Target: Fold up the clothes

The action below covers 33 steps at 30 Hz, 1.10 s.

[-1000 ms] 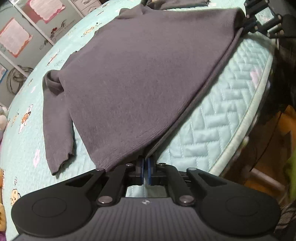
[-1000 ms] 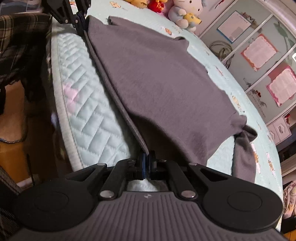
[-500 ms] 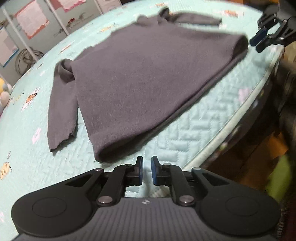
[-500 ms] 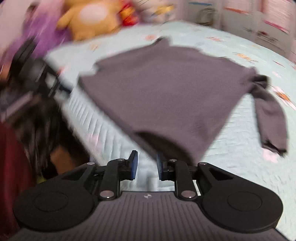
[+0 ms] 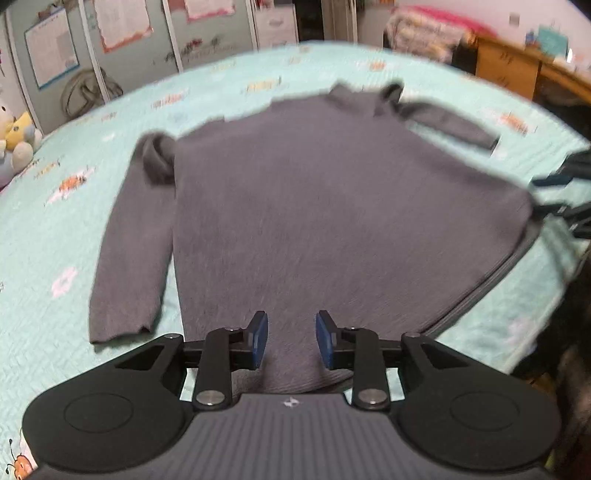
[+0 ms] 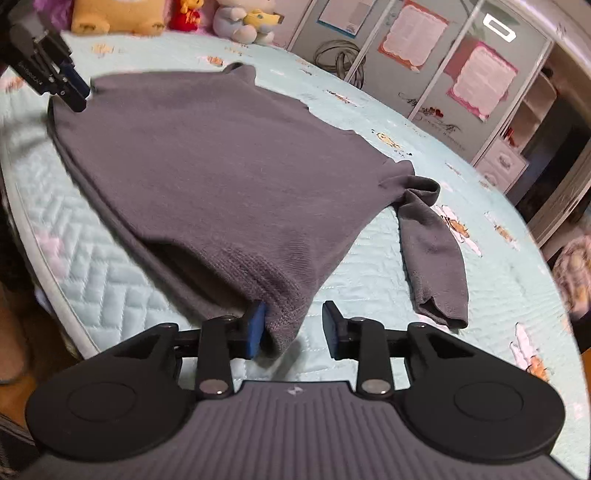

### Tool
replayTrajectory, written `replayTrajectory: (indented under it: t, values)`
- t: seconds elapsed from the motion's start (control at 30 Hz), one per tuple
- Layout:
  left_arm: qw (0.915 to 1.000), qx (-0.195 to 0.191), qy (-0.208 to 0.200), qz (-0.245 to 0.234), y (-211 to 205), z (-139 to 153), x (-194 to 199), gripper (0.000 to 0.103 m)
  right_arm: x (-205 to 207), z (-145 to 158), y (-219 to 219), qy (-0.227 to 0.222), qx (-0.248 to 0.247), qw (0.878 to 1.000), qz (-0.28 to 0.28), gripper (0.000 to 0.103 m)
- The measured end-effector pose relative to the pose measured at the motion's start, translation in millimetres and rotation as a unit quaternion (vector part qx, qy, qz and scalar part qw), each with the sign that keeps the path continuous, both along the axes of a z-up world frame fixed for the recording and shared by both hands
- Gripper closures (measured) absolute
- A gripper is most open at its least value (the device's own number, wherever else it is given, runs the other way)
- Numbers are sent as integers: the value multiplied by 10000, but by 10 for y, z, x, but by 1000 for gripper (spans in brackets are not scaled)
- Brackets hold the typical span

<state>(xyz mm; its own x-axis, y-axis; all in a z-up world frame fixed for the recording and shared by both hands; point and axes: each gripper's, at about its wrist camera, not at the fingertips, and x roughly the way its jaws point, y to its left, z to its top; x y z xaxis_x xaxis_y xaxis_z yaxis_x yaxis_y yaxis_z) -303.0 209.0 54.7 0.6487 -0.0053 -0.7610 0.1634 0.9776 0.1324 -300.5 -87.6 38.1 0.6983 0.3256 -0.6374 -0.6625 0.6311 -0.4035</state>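
Observation:
A grey sweater (image 5: 332, 221) lies spread flat on the light teal quilt (image 5: 55, 236), its hem nearest me and both sleeves out to the sides. My left gripper (image 5: 290, 338) hovers over one hem corner. Its jaws are opening, and the cloth passes beneath the gap with neither pad pressing on it. My right gripper (image 6: 293, 328) is at the other hem corner (image 6: 280, 317), jaws also opening; the loose corner sags against the left pad without being pinched. Each gripper also shows in the other's view: the right gripper (image 5: 565, 192) and the left gripper (image 6: 62, 85).
The bed's edge (image 6: 37, 236) runs just beside the hem, with floor below it. Plush toys (image 6: 110, 18) sit at the head of the bed. Wardrobe doors with posters (image 6: 476, 77) stand behind, and a wooden desk (image 5: 517, 70) at the far right.
Both grippers were shut on the hem corners a second ago. They have opened and let go, the sweater has settled onto the quilt, and both hands have rolled and drawn back.

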Motion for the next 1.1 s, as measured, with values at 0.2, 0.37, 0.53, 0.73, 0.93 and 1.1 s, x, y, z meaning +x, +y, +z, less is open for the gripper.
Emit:
replayTrajectory:
  t: [0.2, 0.37, 0.53, 0.73, 0.93, 1.1]
  values:
    - [9998, 0, 138, 149, 41, -161, 4, 70, -242, 8, -44, -259, 76, 9991, 323, 38]
    - [9997, -2, 172, 157, 38, -167, 30, 68, -147, -7, -42, -323, 152, 9994, 48, 36]
    - [9997, 98, 166, 120, 6, -146, 9, 68, -130, 36, 83, -758, 125, 9970, 50, 36]
    - [9997, 56, 172, 183, 30, -165, 11, 66, 21, -65, 167, -820, -261, 9962, -91, 94]
    - [9997, 126, 165, 157, 14, -198, -2, 63, -276, -359, 101, -1035, -1247, 9858, 448, 101]
    - [9996, 59, 162, 219, 31, -198, 6, 62, -104, -169, 25, -386, -682, 9969, 106, 98]
